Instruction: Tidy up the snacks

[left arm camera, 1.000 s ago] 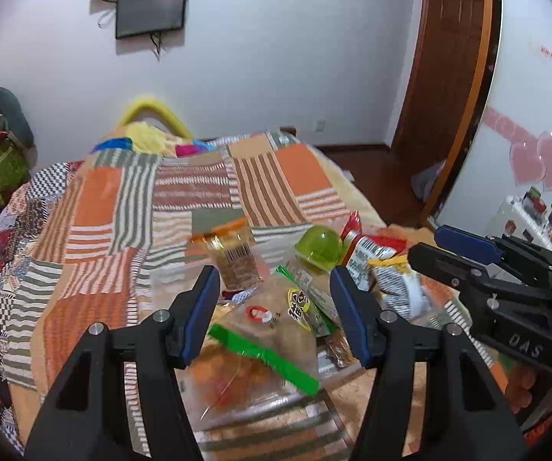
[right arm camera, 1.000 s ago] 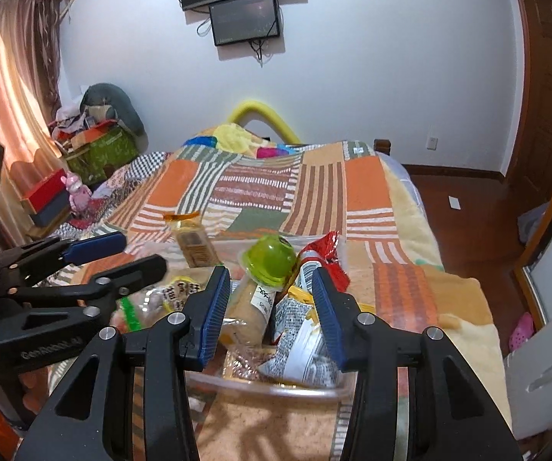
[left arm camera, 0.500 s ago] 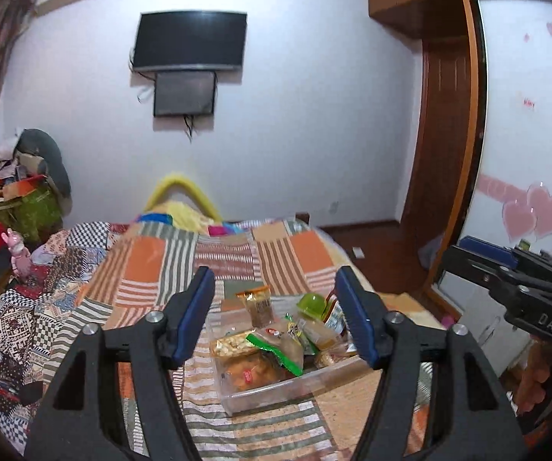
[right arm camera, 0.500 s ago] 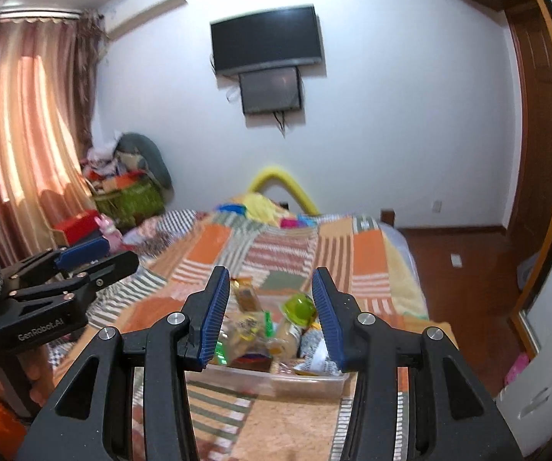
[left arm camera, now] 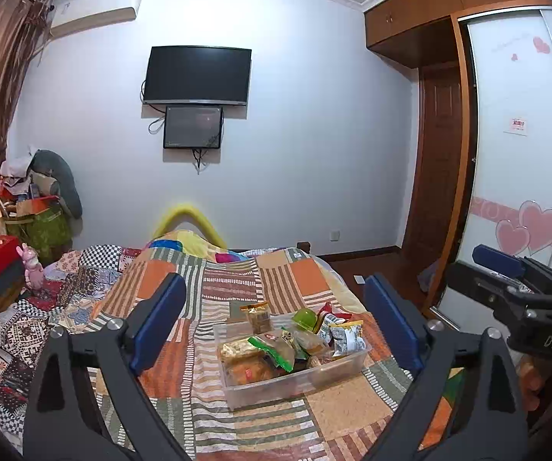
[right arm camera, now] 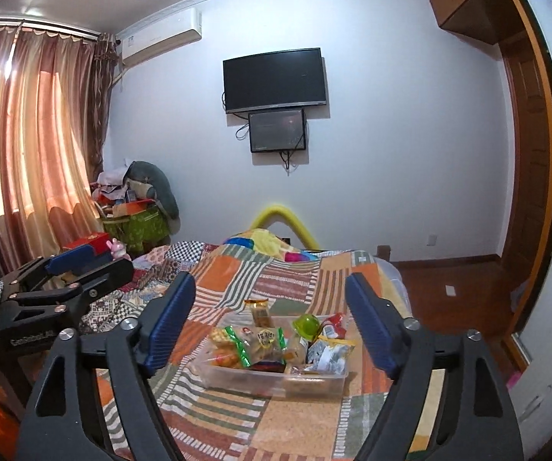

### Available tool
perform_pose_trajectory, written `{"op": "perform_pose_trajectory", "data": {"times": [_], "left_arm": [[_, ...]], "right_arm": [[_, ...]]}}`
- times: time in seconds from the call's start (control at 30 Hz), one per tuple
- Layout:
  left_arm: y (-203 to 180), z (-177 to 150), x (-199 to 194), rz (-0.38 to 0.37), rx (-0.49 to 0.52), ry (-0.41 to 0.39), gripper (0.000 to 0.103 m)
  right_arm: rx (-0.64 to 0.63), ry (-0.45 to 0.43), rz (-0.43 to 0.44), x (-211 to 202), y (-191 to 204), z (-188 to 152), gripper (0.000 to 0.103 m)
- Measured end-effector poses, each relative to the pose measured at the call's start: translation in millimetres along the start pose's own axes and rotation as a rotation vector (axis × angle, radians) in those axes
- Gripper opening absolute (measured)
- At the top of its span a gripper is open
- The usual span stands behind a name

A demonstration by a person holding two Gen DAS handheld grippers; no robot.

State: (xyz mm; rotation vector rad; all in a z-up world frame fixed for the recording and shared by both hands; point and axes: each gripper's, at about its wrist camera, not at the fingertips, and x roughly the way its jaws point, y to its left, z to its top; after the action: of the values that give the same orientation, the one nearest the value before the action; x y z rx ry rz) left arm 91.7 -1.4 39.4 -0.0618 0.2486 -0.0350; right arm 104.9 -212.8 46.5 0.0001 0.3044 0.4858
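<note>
Both tools spread wide, holding nothing: left tool [left arm camera: 276, 322], right tool [right arm camera: 270, 324]. Clear bin [left arm camera: 314, 374] packed with snack packets [left arm camera: 272, 349] sits on patchwork bed [left arm camera: 229, 288], well ahead of both tools.

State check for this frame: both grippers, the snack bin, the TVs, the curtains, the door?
left gripper: open, empty
right gripper: open, empty
clear plastic bin: lidless, full of snack packets, on the quilt
wall TV: dark
small screen: dark
curtains: drawn
wooden door: closed
</note>
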Motion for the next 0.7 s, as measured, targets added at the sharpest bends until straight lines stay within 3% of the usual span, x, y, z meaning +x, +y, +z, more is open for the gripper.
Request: {"op": "perform_pose_trajectory", "data": {"times": [0.27,0.7], "left_arm": [[-5.1,-4.5,-15.0,0.004,0.021,-0.021,0.102],[-3.2,-8.5,-15.0,0.000,0.009,-0.014,0.103]], "right_arm": [[-0.008,-0.041,-0.045,-10.5,5.1,-5.8,0.103],[-0.023,-0.051,-0.058,-21.8,11.4,-13.0,0.103]]}}
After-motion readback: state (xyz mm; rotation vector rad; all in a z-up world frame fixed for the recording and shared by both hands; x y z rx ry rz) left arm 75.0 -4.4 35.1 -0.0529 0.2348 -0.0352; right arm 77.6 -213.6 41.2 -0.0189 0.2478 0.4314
